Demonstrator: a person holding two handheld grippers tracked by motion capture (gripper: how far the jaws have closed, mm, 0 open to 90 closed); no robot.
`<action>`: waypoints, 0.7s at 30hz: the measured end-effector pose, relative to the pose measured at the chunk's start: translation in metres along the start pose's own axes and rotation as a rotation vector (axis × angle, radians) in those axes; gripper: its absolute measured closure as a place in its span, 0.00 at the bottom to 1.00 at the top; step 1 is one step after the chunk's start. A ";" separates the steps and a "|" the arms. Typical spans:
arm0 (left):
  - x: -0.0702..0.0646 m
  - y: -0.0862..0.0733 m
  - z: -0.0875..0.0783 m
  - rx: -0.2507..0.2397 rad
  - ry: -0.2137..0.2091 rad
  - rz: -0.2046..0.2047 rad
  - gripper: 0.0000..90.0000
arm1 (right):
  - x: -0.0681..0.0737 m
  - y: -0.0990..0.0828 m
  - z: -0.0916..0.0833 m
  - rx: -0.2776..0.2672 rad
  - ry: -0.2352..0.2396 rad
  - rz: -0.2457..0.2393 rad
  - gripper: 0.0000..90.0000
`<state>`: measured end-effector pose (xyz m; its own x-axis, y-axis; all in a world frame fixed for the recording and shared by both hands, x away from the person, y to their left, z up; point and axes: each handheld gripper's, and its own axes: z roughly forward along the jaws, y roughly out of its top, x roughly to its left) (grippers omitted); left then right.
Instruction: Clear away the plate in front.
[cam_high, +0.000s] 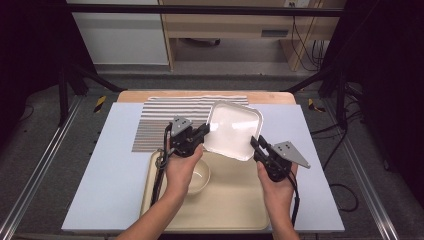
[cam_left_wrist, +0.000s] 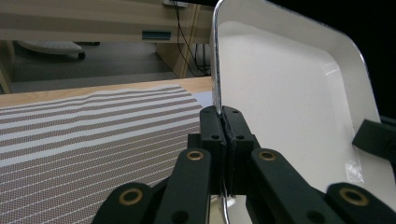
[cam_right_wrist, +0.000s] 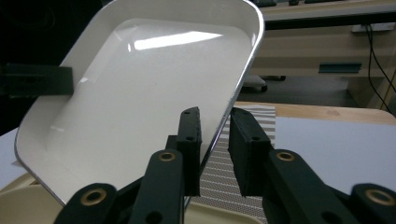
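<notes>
Behind the table stand pale wooden furniture and hanging cables, with grey floor and dark frame legs to either side. On the table lies a light blue mat (cam_high: 105, 165), and on it a striped cloth (cam_high: 160, 120) toward the far edge and a beige tray (cam_high: 235, 200) toward the near edge. A small bowl (cam_high: 200, 176) sits in the tray, partly under the person's left hand (cam_high: 180, 167). A white square plate (cam_high: 232, 129) is held tilted above the table, between the cloth and the tray, near the tray's far edge. The left gripper (cam_high: 204, 131) is clamped on the plate's left rim; in the left gripper view its jaws pinch the thin rim tight, with the cloth (cam_left_wrist: 93, 140) spread beyond. The right gripper (cam_high: 255, 143), in the right hand (cam_high: 277, 182), sits at the plate's near right rim. In the right gripper view the plate's (cam_right_wrist: 149, 93) edge runs between its jaws, the left one lying against the plate and the right one with a narrow gap to the rim, so the jaws are not yet pressed on it.
</notes>
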<state>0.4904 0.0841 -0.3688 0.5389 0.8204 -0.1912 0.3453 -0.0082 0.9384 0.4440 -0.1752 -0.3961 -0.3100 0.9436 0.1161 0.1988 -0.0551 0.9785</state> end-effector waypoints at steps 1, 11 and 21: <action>-0.002 -0.001 0.000 -0.001 0.001 0.005 0.98 | -0.002 0.001 0.001 -0.006 -0.005 0.003 0.88; -0.010 -0.007 0.002 -0.001 -0.006 0.034 0.95 | -0.016 0.017 0.006 0.015 -0.004 0.074 0.99; -0.015 -0.006 -0.008 -0.052 -0.021 0.121 0.77 | -0.023 0.024 0.009 0.072 -0.014 0.086 0.99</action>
<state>0.4740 0.0764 -0.3694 0.5906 0.8029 -0.0809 0.2367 -0.0765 0.9686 0.4645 -0.1954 -0.3764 -0.2759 0.9409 0.1962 0.2905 -0.1129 0.9502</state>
